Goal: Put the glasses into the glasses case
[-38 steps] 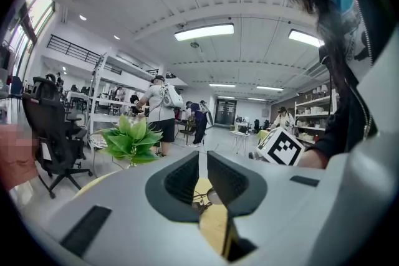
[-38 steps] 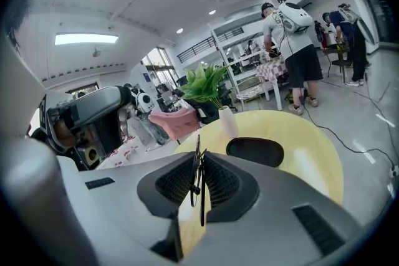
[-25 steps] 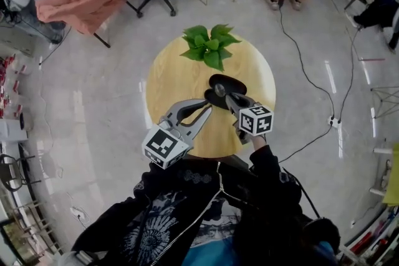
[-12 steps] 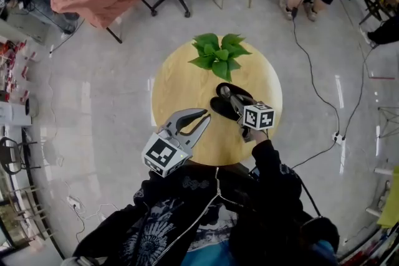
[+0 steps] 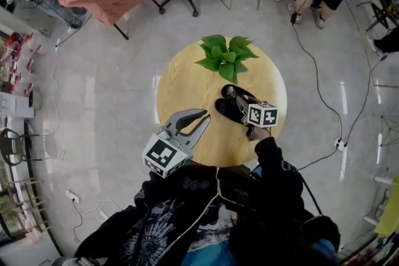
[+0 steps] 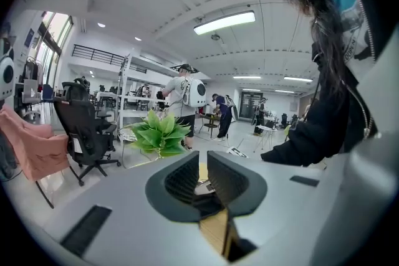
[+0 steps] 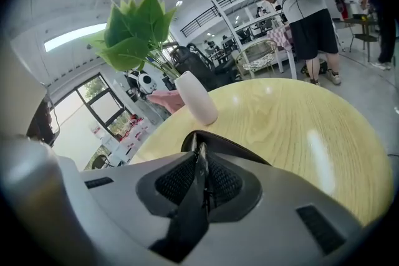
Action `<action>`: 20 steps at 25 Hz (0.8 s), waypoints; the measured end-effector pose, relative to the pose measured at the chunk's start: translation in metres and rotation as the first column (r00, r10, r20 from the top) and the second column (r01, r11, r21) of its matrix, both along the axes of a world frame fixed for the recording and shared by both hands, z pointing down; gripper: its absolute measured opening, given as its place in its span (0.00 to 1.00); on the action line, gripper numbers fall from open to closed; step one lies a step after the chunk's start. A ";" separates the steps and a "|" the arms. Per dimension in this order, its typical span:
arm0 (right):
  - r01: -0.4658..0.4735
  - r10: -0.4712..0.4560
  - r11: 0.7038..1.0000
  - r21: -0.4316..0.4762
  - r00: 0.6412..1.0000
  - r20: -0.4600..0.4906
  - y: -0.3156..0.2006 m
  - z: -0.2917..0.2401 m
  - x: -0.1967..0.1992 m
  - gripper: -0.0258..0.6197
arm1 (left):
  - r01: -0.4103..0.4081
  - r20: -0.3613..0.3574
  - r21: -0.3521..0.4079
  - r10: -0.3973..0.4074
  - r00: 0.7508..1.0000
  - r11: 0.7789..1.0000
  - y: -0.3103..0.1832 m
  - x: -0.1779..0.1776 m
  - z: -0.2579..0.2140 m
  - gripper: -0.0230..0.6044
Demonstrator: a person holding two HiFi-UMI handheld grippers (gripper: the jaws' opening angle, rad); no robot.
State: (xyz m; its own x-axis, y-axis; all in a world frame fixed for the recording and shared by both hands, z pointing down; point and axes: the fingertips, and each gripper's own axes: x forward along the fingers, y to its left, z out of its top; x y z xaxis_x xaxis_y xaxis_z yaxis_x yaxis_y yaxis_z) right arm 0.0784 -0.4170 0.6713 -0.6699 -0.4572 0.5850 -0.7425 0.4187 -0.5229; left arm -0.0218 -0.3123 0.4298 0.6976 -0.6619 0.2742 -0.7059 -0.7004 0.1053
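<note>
One dip brings the right gripper (image 5: 238,99) down to the glasses case (image 5: 225,111), fingers clamped on the glasses (image 7: 199,165); release looks near. Left gripper (image 5: 206,116) waits, fingers barely parted, empty.

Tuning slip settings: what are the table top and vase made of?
Table: pale wood or wood-look laminate, going by the visible grain; glossy, with bright light reflections. Vase: smooth plain white with a soft sheen; ceramic or plastic, can't tell.

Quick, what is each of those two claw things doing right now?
Left gripper: fingers slightly apart, holding nothing.
Right gripper: fingers closed on a thin dark part of the glasses, at the glasses case.
</note>
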 end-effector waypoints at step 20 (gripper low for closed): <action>0.053 -0.042 0.998 0.033 0.961 -0.272 0.008 0.009 0.008 0.36 | -0.014 0.019 0.013 0.014 1.000 1.000 0.006 -0.009 -0.004 0.10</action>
State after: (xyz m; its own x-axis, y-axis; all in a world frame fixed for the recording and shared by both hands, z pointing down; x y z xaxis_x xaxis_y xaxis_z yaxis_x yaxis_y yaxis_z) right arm 0.0859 -0.4085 0.6808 -0.5105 -0.4552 0.7295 -0.8326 0.4737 -0.2871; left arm -0.0306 -0.3065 0.4260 0.7017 -0.6558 0.2785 -0.6978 -0.7114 0.0829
